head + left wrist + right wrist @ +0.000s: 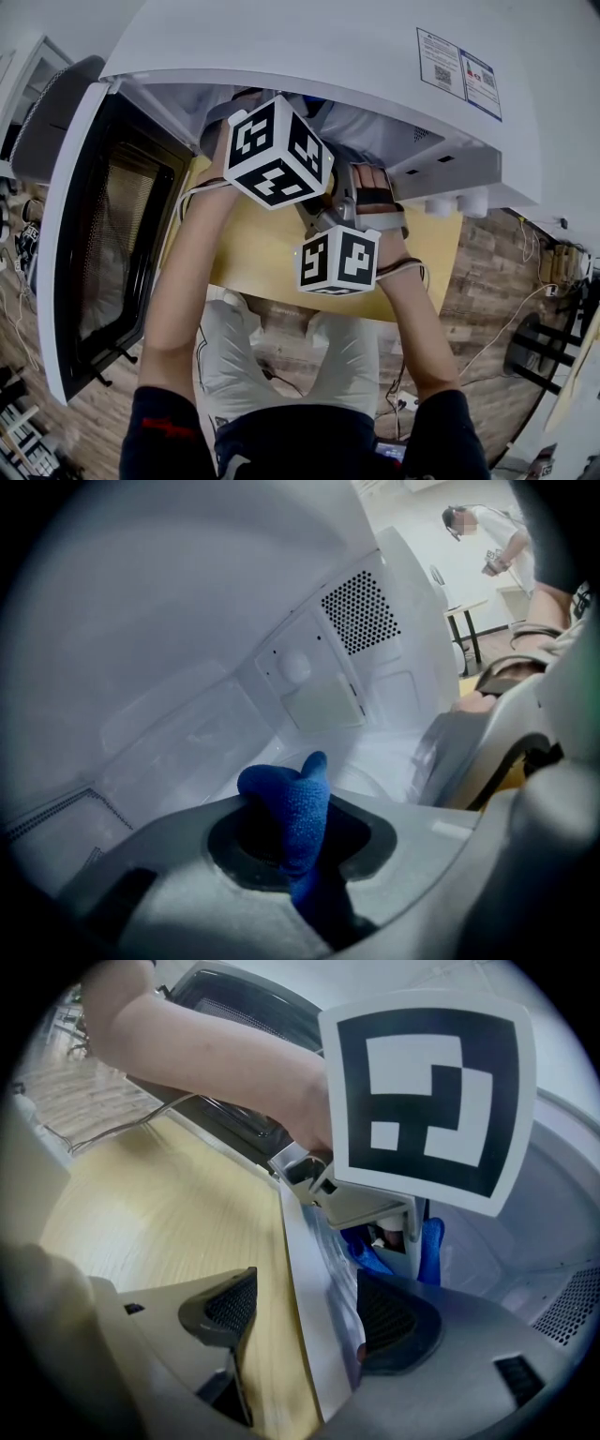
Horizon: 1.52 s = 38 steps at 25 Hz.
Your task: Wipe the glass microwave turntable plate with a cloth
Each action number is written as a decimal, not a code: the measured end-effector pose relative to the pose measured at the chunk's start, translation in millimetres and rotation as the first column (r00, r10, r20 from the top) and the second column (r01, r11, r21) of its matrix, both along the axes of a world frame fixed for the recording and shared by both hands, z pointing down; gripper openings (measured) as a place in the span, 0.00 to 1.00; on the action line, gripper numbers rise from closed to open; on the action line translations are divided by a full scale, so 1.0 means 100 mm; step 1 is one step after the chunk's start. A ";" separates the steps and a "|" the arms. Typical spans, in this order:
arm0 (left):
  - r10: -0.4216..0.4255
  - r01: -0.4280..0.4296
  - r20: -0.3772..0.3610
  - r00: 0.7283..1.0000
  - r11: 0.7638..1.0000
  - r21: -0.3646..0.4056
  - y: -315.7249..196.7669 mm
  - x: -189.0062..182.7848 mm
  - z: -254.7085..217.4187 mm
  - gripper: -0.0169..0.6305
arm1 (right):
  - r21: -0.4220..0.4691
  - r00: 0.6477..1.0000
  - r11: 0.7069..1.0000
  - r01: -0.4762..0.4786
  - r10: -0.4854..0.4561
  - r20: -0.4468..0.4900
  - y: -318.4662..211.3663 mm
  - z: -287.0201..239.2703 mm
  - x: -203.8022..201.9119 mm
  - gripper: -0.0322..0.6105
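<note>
Inside microwave (187,621), left tongs (291,841) pinch blue cloth (295,803), long axis along tongs, tip forward; right tongs (305,1312) spread.

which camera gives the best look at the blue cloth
The left gripper view: the blue cloth sits centre frame, pinched in the left gripper inside the microwave. The right gripper view shows only a corner of the cloth behind the left gripper's marker cube. The head view shows none.

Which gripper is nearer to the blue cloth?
Left. The left gripper clamps the blue cloth between its jaws; the right gripper is open, with the cloth beyond its jaws.
</note>
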State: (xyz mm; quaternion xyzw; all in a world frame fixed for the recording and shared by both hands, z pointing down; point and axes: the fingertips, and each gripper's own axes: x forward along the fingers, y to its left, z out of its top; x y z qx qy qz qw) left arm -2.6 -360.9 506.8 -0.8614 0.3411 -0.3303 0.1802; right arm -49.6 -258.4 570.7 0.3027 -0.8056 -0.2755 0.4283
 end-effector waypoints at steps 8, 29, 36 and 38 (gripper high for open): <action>0.057 -0.058 0.036 0.998 0.998 0.027 0.04 0.16 0.00 0.12 | 0.003 1.000 1.000 0.001 -0.001 0.001 0.00 0.00 0.01 0.52; -0.016 0.013 0.056 0.998 0.998 0.061 -0.03 -0.01 0.02 0.12 | 0.019 1.000 1.000 0.007 -0.007 0.002 -0.02 0.00 0.00 0.52; -0.097 0.094 0.058 0.994 0.993 0.066 -0.09 -0.18 0.04 0.12 | 0.019 1.000 1.000 0.000 0.000 0.008 -0.02 0.00 0.00 0.52; -0.134 0.130 0.057 0.989 0.989 0.066 -0.12 -0.25 0.04 0.12 | 0.021 1.000 1.000 0.001 -0.001 0.010 -0.02 0.00 -0.01 0.52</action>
